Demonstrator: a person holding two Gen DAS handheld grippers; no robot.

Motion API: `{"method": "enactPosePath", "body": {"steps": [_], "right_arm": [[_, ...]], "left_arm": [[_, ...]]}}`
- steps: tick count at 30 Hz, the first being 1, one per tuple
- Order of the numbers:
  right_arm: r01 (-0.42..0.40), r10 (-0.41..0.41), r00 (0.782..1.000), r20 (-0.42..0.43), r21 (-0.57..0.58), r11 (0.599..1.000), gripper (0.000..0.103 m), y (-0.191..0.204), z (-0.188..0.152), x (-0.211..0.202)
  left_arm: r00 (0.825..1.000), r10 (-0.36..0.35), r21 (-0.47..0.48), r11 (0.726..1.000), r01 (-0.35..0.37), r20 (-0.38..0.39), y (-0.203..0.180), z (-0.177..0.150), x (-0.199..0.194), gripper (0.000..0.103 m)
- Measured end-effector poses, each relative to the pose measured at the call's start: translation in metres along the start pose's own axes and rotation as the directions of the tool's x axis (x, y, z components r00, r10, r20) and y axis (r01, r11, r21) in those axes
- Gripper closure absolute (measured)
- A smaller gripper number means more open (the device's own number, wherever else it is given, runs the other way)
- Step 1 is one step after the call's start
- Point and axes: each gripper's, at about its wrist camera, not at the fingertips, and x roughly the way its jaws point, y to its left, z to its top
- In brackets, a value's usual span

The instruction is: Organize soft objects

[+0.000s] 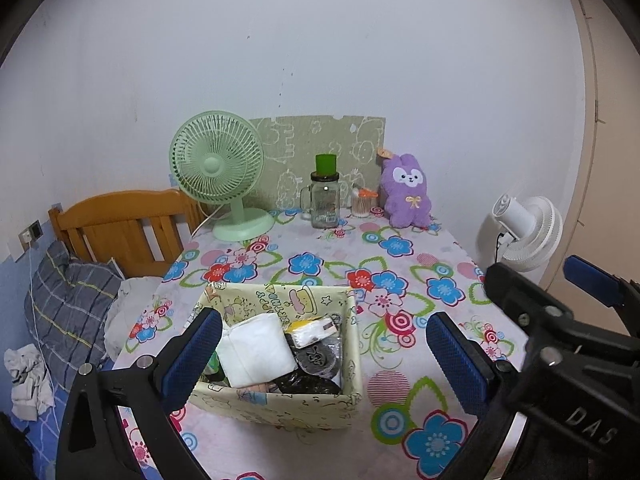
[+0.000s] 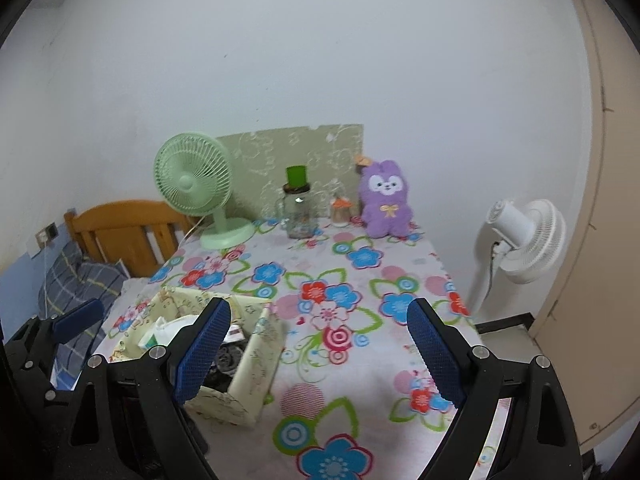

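Fabric storage box [image 1: 276, 360], pale yellow with cartoon print, open-topped, standing on flowered tablecloth [image 1: 400, 280] near front edge of table. Inside box: folded white cloth [image 1: 256, 350] at left, small white-and-yellow packet [image 1: 310, 332] behind a grey patterned soft item [image 1: 318, 358], dark crumpled item [image 1: 308, 384] along the near wall. Contents below these not discernible.

Left gripper [image 1: 324, 360] held above the box, jaws spread wide with nothing between the blue pads; left pad over the box's left wall, right pad clear of its right wall. Right gripper [image 2: 320, 354] just right of the box, jaws likewise wide apart and empty, its left pad overlapping the box's right side in the right wrist view.

Beyond the box, along the wall: green desk fan [image 1: 218, 168] at far left, glass mug jar [image 1: 325, 200] with green cup [image 1: 326, 164] on top behind the box, small cotton-swab jar [image 1: 362, 202], purple plush rabbit [image 1: 406, 192] at far right, a green printed board [image 1: 320, 148] leaning behind them.

Left of the box, off the table: wooden headboard [image 1: 120, 220], plaid pillow [image 1: 68, 304]. Right of the box, past the table edge: white standing fan [image 1: 528, 232] and a beige door [image 2: 600, 200]. Tablecloth right of and beyond the box open and unoccupied.
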Motion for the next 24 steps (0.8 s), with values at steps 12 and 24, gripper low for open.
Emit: {"method": "enactPosePath", "body": {"steps": [12,24], "right_arm": [[0.052,-0.057,0.995,0.08,0.063,0.997,0.004,-0.035,-0.005,-0.04],[0.068,-0.075,0.993,0.088,0.082,0.994,0.003,-0.044,-0.011,-0.049]], "left_arm": [[0.998,0.01,-0.005,1.0,-0.01,0.057,-0.006,0.001,-0.029,0.0],[0.998,0.018,-0.019,1.0,-0.017,0.061,-0.005,-0.002,-0.04,0.0]]}}
